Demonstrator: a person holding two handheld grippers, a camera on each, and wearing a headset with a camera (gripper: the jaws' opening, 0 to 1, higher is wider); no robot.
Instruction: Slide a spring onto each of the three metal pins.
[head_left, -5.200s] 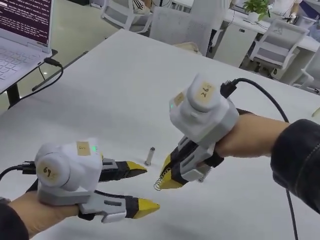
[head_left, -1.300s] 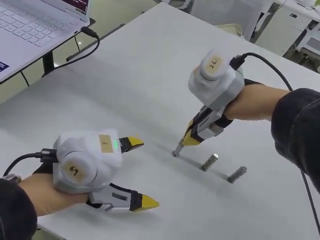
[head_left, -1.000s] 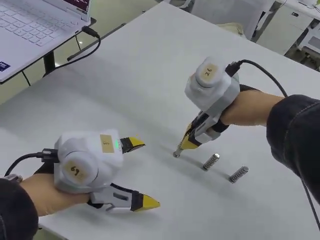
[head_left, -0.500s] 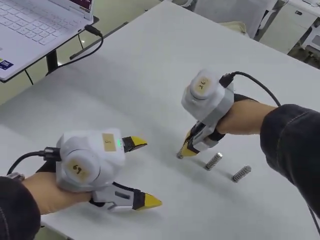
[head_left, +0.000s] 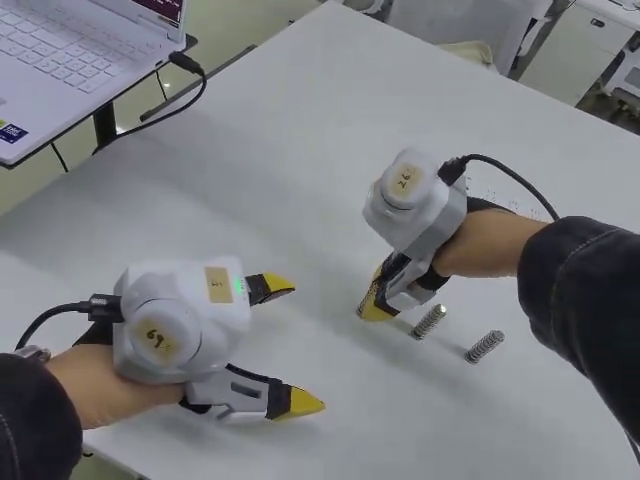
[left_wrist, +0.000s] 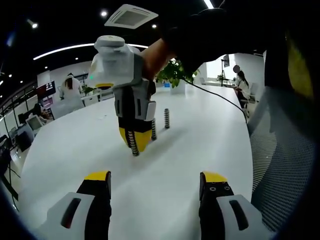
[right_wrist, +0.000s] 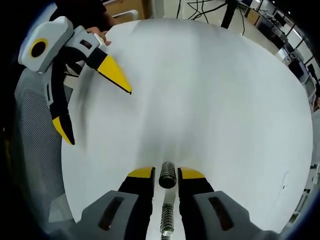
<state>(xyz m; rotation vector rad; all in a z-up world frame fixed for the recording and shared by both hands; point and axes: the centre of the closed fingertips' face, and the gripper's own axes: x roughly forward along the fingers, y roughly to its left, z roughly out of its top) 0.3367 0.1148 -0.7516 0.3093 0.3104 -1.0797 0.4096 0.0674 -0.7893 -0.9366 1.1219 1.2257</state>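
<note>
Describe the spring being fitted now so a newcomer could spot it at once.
On the white table, look at the right gripper pointing down near the middle. The spring sits between its yellow tips, unlike the two springs standing untouched beside it.

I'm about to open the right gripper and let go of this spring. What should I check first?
1. Right gripper shut on the spring: ok.
2. Spring upright, with its lower end at the table: ok in the left gripper view.
3. Spring actually threaded over a pin: cannot tell, as the coils and jaws cover whatever is inside.
4. Other two springs standing apart from the right gripper: ok.
5. Left gripper open and well away from the work: ok.
6. Cable away from the springs: ok.
</note>
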